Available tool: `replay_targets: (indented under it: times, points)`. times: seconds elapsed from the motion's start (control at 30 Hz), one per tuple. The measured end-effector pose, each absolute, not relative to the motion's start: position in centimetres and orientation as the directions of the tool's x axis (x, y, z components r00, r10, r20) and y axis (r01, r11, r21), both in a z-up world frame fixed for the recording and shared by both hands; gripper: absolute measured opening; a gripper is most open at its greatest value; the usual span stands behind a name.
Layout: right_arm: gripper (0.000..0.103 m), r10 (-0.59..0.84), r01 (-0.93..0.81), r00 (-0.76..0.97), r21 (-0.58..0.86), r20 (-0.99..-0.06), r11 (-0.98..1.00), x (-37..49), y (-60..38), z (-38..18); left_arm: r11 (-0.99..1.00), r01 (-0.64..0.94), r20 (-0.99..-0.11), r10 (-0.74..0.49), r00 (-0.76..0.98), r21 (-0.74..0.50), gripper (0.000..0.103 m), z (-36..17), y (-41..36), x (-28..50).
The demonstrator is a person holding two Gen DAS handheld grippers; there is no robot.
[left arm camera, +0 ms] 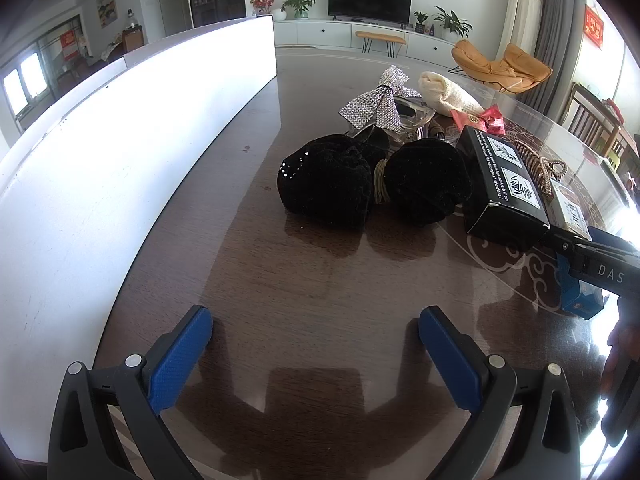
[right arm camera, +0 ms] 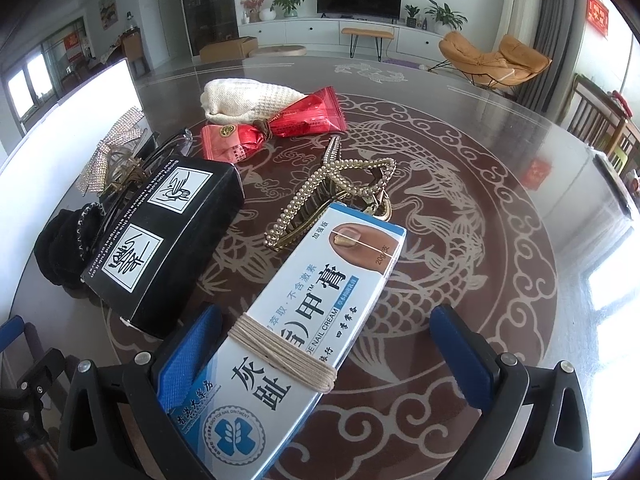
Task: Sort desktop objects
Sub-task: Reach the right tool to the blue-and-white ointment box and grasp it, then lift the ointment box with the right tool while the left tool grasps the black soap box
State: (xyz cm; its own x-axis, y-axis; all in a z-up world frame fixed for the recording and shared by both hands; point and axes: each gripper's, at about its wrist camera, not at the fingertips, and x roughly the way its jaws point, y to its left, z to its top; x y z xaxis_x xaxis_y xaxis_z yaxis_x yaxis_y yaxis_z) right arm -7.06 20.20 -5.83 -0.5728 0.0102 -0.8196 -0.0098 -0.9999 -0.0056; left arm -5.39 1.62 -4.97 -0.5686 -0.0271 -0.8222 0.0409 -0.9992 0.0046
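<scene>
Fingers (right arm camera: 192, 356) straddle nail cream box (right arm camera: 304, 320).

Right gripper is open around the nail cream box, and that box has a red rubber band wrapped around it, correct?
Not quite. The band is beige string, not a red rubber band, as the right wrist view shows. The rest holds: the right gripper is open with the nail cream box lying between its fingers.

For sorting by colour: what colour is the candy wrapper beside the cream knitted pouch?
Red candy wrapper, clearest in the right wrist view.
</scene>
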Motion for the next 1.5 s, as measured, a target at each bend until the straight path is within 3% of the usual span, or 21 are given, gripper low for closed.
replay_targets:
  times: [0.07,0.17,0.23,0.3,0.87,0.97,1.1,1.13,1.5]
  points:
    - [0.097,0.012,-0.011,-0.584,-0.007,-0.812,-1.0,-6.7,20.5,-5.7,-0.999,0.041,-0.822,-0.027,-0.569,0.005,0.103,-5.0,1.6,-5.4]
    - [0.08,0.022,-0.027,-0.606,-0.007,-0.795,-1.0,-6.0,21.2,-5.5,-0.999,0.041,-0.822,-0.027,-0.569,0.005,0.103,-5.0,1.6,-5.4]
    - [0.054,0.03,-0.033,-0.618,-0.012,-0.786,-0.999,-5.5,21.8,-5.2,-0.999,0.041,-0.822,-0.027,-0.569,0.005,0.103,-5.0,1.6,-5.4]
    - [0.045,0.039,-0.04,-0.62,-0.018,-0.784,-0.999,-5.1,22.3,-5.1,-0.999,0.041,-0.822,-0.027,-0.569,0.004,0.103,-5.0,1.6,-5.4]
    - [0.047,0.106,-0.152,-0.614,-0.014,-0.782,-0.988,0.4,28.5,-5.2,-0.999,0.041,-0.822,-0.027,-0.568,0.005,0.103,-5.0,1.6,-5.4]
    - [0.052,0.113,-0.166,-0.611,-0.013,-0.784,-0.986,0.3,28.7,-5.2,-0.999,0.041,-0.823,-0.027,-0.568,0.005,0.103,-5.0,1.6,-5.4]
    - [0.081,0.071,-0.115,-0.6,-0.002,-0.797,-0.993,0.2,28.1,-5.5,-0.999,0.039,-0.827,-0.025,-0.561,0.004,0.103,-4.8,1.5,-5.5]
    - [0.084,0.075,-0.104,-0.599,-0.015,-0.797,-0.995,0.1,27.7,-5.5,-0.999,0.039,-0.828,-0.025,-0.56,0.004,0.103,-4.8,1.5,-5.4]
    - [0.088,0.056,-0.085,-0.597,-0.006,-0.8,-0.996,0.2,27.6,-5.7,-1.0,0.016,-0.831,-0.013,-0.556,0.004,0.103,-4.7,1.8,-5.4]
